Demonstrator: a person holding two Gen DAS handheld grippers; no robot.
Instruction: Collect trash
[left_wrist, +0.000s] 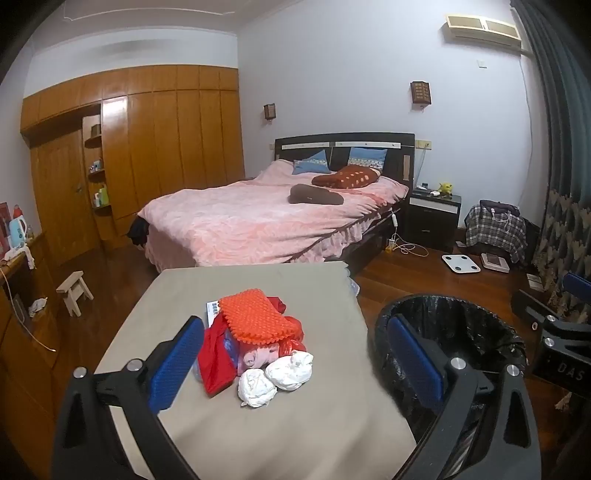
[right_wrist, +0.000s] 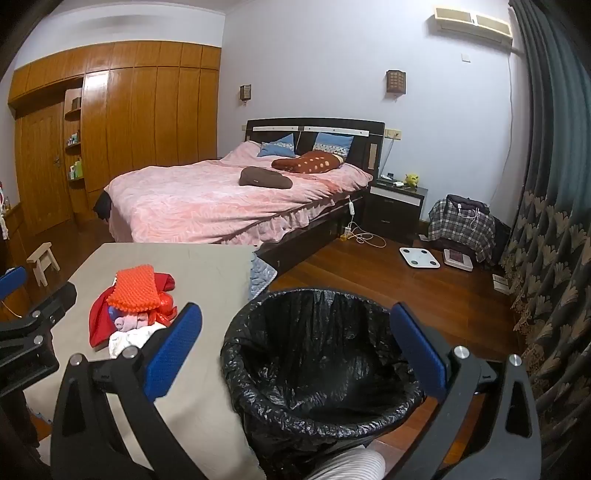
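A pile of trash lies on the grey table (left_wrist: 184, 288): an orange bumpy foam sheet (left_wrist: 255, 314), red plastic bags (left_wrist: 216, 358), a pink scrap and two white crumpled paper balls (left_wrist: 256, 387) (left_wrist: 290, 371). The pile also shows in the right wrist view (right_wrist: 133, 291). A bin lined with a black bag (right_wrist: 317, 354) stands right of the table; it also shows in the left wrist view (left_wrist: 469, 332). My left gripper (left_wrist: 295, 363) is open, hovering above the table near the pile. My right gripper (right_wrist: 295, 350) is open above the bin. Both are empty.
A bed with a pink cover (left_wrist: 258, 214) stands behind the table. A wooden wardrobe (left_wrist: 155, 140) fills the left wall. A small stool (left_wrist: 74, 291), a nightstand (left_wrist: 432, 214), a white scale (left_wrist: 460, 263) and a curtain (right_wrist: 546, 258) surround the wooden floor.
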